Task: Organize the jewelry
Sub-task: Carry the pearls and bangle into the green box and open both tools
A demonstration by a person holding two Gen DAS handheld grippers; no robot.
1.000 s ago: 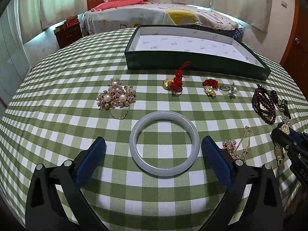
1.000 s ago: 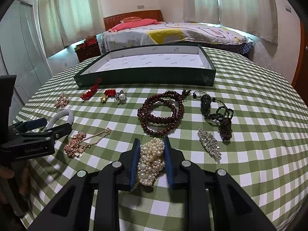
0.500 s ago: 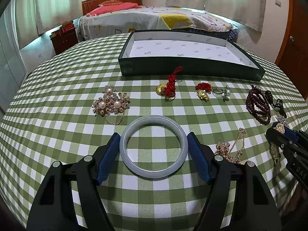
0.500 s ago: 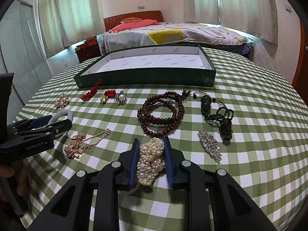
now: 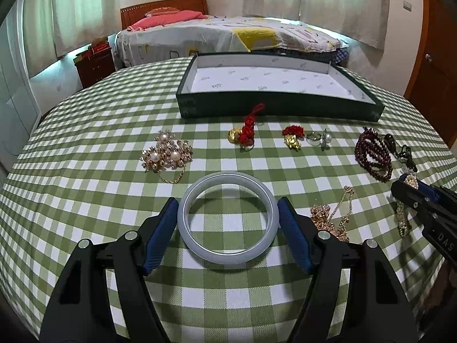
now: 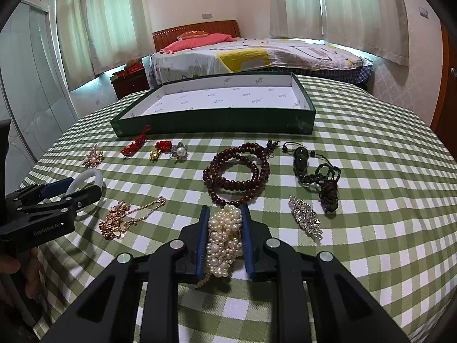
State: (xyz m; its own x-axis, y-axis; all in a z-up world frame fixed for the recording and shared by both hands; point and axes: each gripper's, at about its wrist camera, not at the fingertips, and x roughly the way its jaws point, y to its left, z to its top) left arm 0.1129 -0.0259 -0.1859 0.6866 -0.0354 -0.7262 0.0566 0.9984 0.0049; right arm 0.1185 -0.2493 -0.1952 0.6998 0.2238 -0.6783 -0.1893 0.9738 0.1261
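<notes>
Bangle point(image 5: 227, 217) sits on the checked cloth point(image 5: 85, 200), pinched across its width by the left gripper point(image 5: 227, 230), whose pads touch both sides, likely for a lift to the tray point(image 5: 280, 108) beyond. Pearls point(image 6: 224, 240) are bunched tight in the right gripper point(image 6: 224, 241), whose jaws have just been closing on them. Whether either piece has left the cloth cannot be told; the strand's tail hides under the jaws.

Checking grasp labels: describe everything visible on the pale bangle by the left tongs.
The bangle is a smooth, closed ring, pale grey-white, jade-like, with no clasp visible. It sits on the green checked tablecloth, between the blue pads of the left tongs, which have just closed on its sides. Gold chain jewelry lies apart, to its right.
</notes>
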